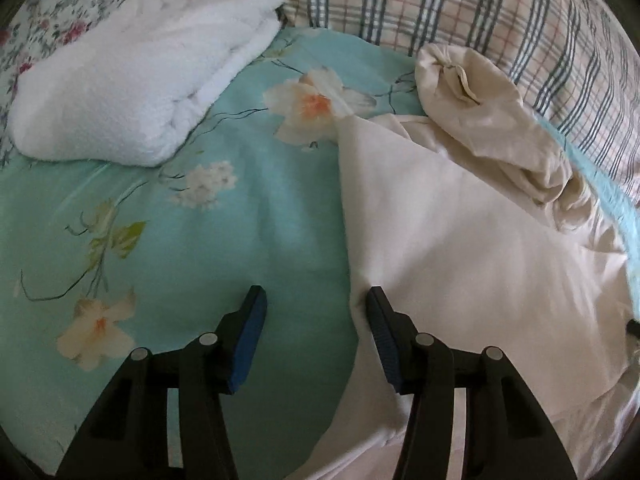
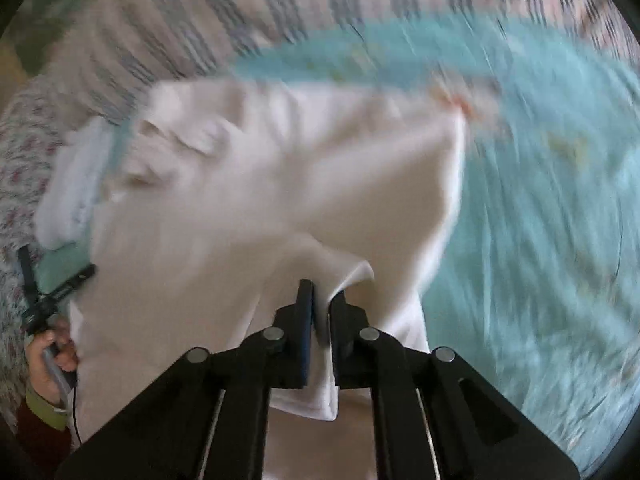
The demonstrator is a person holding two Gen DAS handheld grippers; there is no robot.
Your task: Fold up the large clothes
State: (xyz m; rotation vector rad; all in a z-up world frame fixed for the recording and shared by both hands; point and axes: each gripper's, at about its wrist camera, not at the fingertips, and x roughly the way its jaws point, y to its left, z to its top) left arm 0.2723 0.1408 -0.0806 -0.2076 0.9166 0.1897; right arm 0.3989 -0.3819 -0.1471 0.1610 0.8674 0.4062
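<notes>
Gripping a bunched corner of the large cream cotton garment point(image 2: 256, 200), the right gripper point(image 2: 322, 300) has its jaws nearly shut on the fabric. The left gripper point(image 1: 312, 300) stands half open and empty, with the garment's edge beside its one o'clock jaw. The garment lies rumpled on the turquoise floral bedsheet point(image 1: 240, 220). I judge the next move needs the left gripper to close on that edge. Motion blur hides details in the right view.
</notes>
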